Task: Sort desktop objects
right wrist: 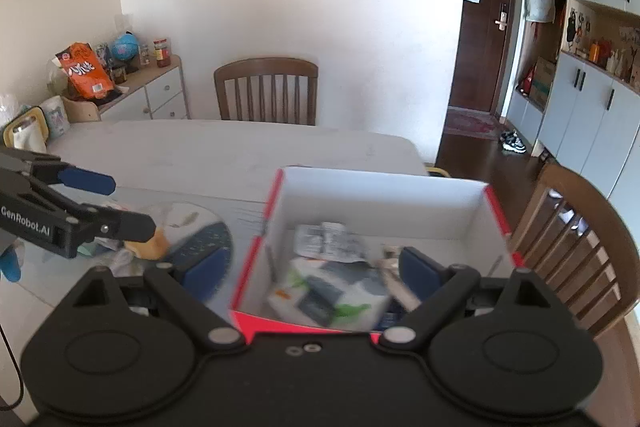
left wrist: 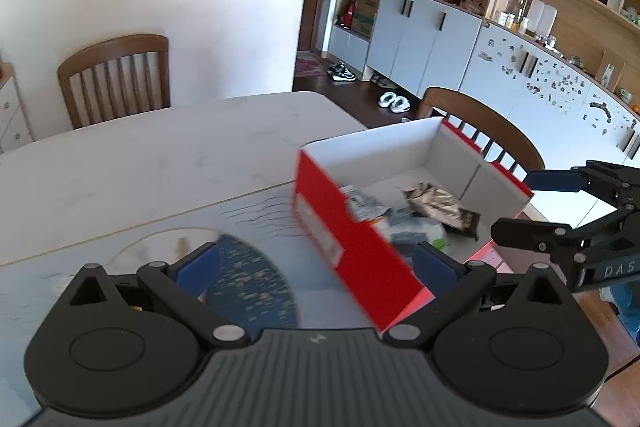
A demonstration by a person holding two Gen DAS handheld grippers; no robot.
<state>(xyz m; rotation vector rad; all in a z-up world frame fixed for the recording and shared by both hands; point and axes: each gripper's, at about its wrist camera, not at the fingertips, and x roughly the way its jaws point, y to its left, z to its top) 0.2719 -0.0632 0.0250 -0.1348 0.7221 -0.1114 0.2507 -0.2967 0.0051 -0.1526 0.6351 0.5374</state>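
Note:
A red box (left wrist: 340, 227) with a white inside stands on the table; it also shows in the right wrist view (right wrist: 380, 195). It holds a shiny brown packet (left wrist: 440, 205), a printed paper pouch (right wrist: 328, 241) and a white and green pack (right wrist: 328, 299). My left gripper (left wrist: 316, 267) is open and empty, its jaws straddling the box's near red wall. My right gripper (right wrist: 312, 273) is open and empty above the box's near end. Each gripper shows in the other's view, the right (left wrist: 536, 203) and the left (right wrist: 120, 203). A yellow object (right wrist: 148, 245) lies left of the box with crumpled wrappers.
A table mat with a blue patterned patch (left wrist: 248, 287) lies under the box's left side. Wooden chairs stand at the far side (right wrist: 266, 89) and right side (right wrist: 580, 251) of the table (left wrist: 140, 155). A sideboard with snacks and a globe (right wrist: 120, 83) is at the far left.

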